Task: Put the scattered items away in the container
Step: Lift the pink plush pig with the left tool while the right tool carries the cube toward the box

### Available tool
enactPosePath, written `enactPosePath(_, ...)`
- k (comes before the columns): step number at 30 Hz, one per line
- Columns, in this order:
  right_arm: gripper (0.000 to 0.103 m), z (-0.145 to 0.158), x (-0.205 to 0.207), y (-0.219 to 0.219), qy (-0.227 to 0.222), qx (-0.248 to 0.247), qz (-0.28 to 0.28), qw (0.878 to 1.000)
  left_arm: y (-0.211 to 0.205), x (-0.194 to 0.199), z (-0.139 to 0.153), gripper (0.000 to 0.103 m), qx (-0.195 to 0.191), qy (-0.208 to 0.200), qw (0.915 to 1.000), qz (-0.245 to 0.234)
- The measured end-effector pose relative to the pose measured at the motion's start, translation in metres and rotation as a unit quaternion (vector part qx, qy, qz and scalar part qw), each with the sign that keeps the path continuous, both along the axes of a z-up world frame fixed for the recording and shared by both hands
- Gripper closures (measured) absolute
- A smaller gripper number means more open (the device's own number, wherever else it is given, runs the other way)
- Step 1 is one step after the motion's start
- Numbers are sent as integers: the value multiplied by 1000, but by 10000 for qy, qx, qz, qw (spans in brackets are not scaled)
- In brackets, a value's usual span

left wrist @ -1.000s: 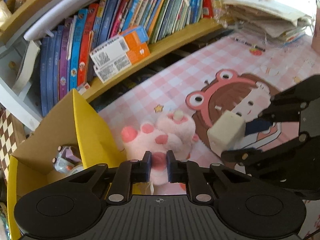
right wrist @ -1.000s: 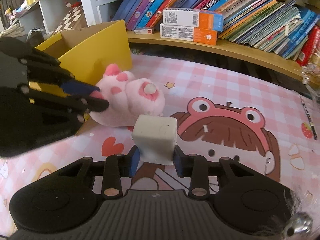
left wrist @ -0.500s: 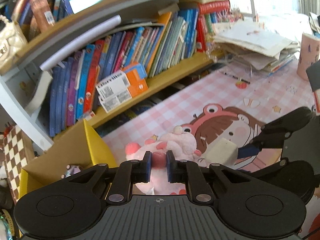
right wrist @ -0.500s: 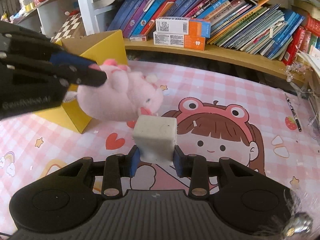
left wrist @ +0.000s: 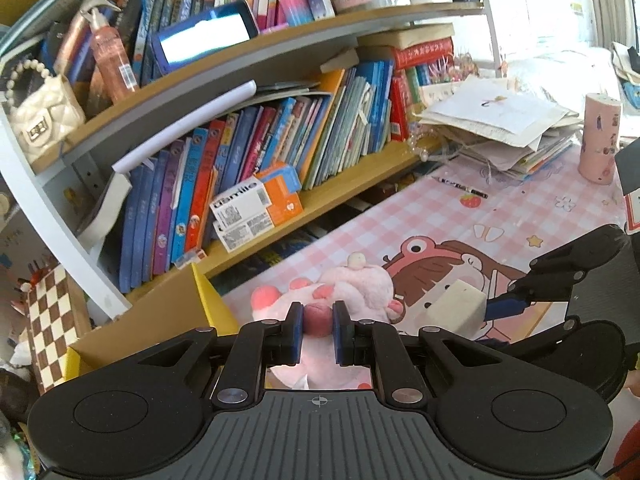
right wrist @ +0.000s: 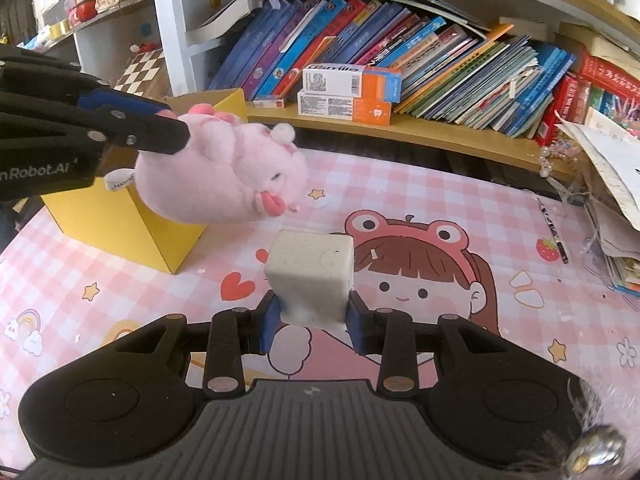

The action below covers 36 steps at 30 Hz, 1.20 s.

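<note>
My left gripper (left wrist: 314,330) is shut on a foot of the pink plush pig (left wrist: 352,292) and holds it in the air. In the right wrist view the pig (right wrist: 224,180) hangs beside the yellow cardboard box (right wrist: 132,228), above the mat. My right gripper (right wrist: 312,320) is shut on a white cube-shaped block (right wrist: 310,276) and holds it above the pink mat. The block also shows in the left wrist view (left wrist: 454,312), right of the pig. The box (left wrist: 160,316) stands at the left; its inside is hidden now.
A bookshelf full of books (right wrist: 400,68) runs along the back, with two orange-and-white cartons (right wrist: 348,92) on its ledge. A paper stack (left wrist: 500,128) and a pink cup (left wrist: 600,136) stand at the right. A pencil (right wrist: 552,228) lies on the pink cartoon mat (right wrist: 440,200).
My left gripper has lifted the plush pig off the mat and raised it beside the box. My right gripper has risen a little with the block.
</note>
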State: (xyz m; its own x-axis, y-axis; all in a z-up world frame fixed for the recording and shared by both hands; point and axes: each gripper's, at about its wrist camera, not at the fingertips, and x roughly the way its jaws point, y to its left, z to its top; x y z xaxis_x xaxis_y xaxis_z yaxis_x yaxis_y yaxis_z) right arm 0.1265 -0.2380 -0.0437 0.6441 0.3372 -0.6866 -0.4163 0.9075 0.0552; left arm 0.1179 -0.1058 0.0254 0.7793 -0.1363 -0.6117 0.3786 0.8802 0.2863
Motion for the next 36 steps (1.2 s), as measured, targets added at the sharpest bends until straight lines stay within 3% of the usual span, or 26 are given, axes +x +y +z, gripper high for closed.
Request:
enactPosePath(19,70,24,-45,31,-265,33,-278,9993,54,-44,24,90,-169,-332,9993,16)
enactPosePath(36,71,45,-62,74,-431,-18,-216,9988,105,-60,36,90,-419,-609,9972,107)
